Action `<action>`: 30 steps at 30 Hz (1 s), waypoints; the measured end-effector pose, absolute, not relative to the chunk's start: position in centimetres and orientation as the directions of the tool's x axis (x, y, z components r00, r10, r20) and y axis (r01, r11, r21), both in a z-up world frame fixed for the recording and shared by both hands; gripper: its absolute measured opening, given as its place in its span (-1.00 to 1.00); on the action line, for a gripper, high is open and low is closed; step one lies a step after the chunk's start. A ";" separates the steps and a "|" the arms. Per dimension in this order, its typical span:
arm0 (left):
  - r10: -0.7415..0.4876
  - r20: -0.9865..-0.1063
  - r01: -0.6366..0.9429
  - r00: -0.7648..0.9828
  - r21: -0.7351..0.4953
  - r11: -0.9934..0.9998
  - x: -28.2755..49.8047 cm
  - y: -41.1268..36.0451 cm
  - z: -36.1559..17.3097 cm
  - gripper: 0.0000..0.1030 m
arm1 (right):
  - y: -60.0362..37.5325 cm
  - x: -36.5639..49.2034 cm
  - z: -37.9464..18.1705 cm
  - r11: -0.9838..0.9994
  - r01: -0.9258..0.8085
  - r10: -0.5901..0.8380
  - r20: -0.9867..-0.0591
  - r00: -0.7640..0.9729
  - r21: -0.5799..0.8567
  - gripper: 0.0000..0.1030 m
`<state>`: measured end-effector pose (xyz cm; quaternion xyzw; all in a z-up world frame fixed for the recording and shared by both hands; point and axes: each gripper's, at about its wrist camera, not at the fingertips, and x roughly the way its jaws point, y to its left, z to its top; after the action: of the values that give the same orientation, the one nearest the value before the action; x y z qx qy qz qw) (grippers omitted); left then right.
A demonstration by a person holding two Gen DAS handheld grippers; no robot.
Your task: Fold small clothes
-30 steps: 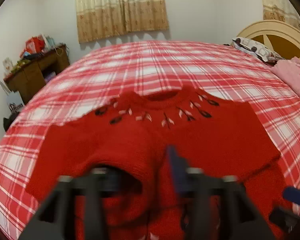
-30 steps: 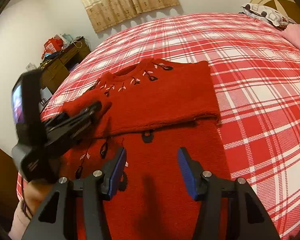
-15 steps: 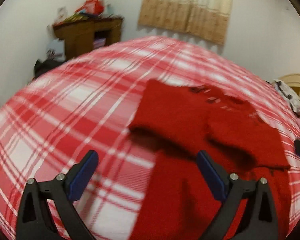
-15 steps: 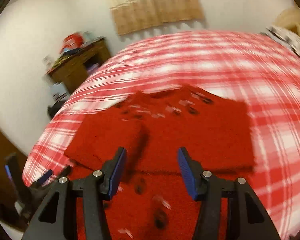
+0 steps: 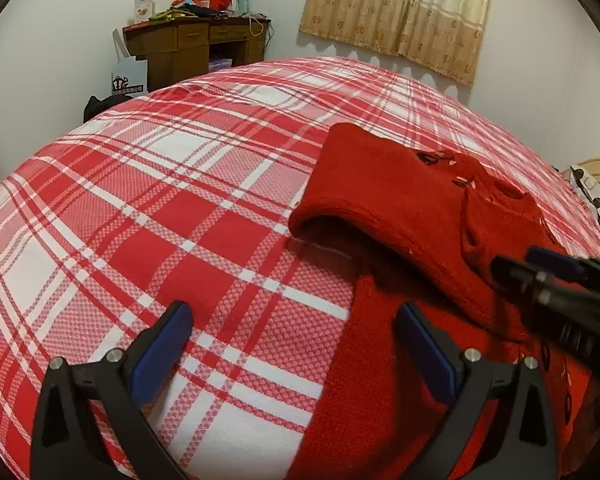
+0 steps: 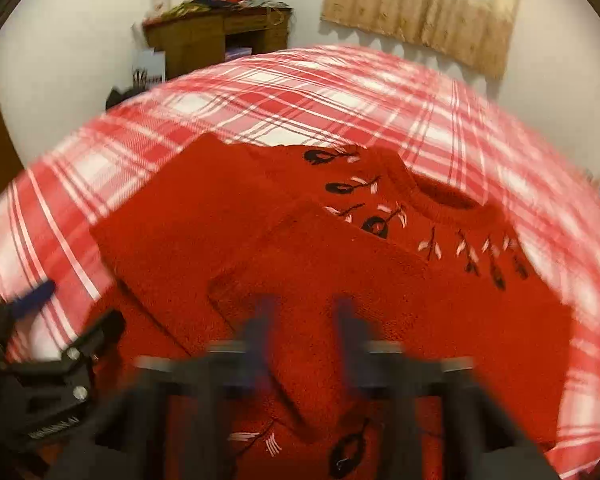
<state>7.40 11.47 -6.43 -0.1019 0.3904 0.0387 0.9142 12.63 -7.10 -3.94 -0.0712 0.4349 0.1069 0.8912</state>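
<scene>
A red knit sweater (image 5: pixel 400 200) with dark leaf stitching lies on the red-and-white plaid bed (image 5: pixel 180 200). Its sleeves are folded across the body (image 6: pixel 380 280). My left gripper (image 5: pixel 294 312) hangs over the sweater's left edge, its jaws opening wide with no cloth gripped between them. It also shows at the left of the right wrist view (image 6: pixel 72 312). My right gripper (image 6: pixel 305 308) is blurred above the folded sleeve, and its jaws are closing. In the left wrist view the right gripper (image 5: pixel 512 266) looks shut near the sleeve fold. I cannot tell whether cloth is pinched.
A cluttered wooden desk (image 5: pixel 192 44) and a white bag (image 5: pixel 128 76) stand by the far wall, left of a beige curtain (image 5: pixel 400 12). A patterned pillow (image 5: pixel 596 200) lies at the bed's right end. Bare plaid bedspread stretches left of the sweater.
The left gripper swung left off the sweater's middle to its left edge and opened wide. The right gripper moved over the folded sleeve, rolled, and its jaws drew together.
</scene>
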 end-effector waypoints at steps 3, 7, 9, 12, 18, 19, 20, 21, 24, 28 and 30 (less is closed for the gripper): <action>-0.011 -0.722 -0.149 0.692 -0.158 0.976 7.4 11.8 -6.5 1.00 | -11.8 12.5 -2.0 0.969 -0.171 0.247 -0.738 0.628 0.179 -1.00; -0.008 -0.723 -0.150 0.690 -0.154 0.977 7.4 11.8 -6.4 1.00 | -18.3 10.7 -0.8 0.950 -0.020 0.234 -0.666 0.708 0.313 -1.00; -0.004 -0.725 -0.152 0.688 -0.150 0.977 7.4 11.8 -6.5 1.00 | -19.9 9.7 -1.0 0.946 0.011 0.219 -0.664 0.715 0.323 -0.99; 0.016 -0.732 -0.160 0.681 -0.128 0.979 7.6 11.5 -6.5 1.00 | -18.3 9.3 -0.9 0.949 -0.072 0.272 -0.676 0.685 0.308 -0.98; 0.019 -0.735 -0.162 0.678 -0.124 0.979 7.6 11.5 -6.6 1.00 | -10.1 10.0 -1.8 0.935 -0.317 0.330 -0.709 0.624 0.156 0.36; 0.014 -0.733 -0.162 0.680 -0.131 0.978 7.6 11.5 -6.5 1.00 | -8.4 10.3 -2.1 0.929 -0.359 0.312 -0.716 0.625 0.091 0.36; 0.009 -0.730 -0.160 0.683 -0.138 0.977 7.5 11.6 -6.5 1.00 | -7.5 10.5 -2.5 0.924 -0.378 0.298 -0.721 0.625 0.054 0.36; 0.005 -0.728 -0.160 0.686 -0.143 0.977 7.5 11.7 -6.5 1.00 | -6.9 10.8 -2.7 0.923 -0.384 0.289 -0.724 0.627 0.036 0.36; 0.005 -0.726 -0.159 0.688 -0.144 0.977 7.5 11.6 -6.5 1.00 | -6.2 12.7 -4.1 0.928 -0.370 0.269 -0.759 0.593 0.040 0.34; 0.002 -0.726 -0.158 0.688 -0.147 0.976 7.5 11.7 -6.5 1.00 | -6.8 13.8 -5.0 0.938 -0.344 0.247 -0.782 0.573 0.044 -0.81; -0.002 -0.723 -0.157 0.691 -0.153 0.976 7.4 11.7 -6.5 1.00 | -8.1 13.9 -4.1 0.934 -0.334 0.302 -0.774 0.556 0.125 -0.84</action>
<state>7.40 11.68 -6.51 -0.1020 0.3908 0.0424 0.9138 13.92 -8.07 -4.07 -0.0181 0.4352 0.1803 0.8819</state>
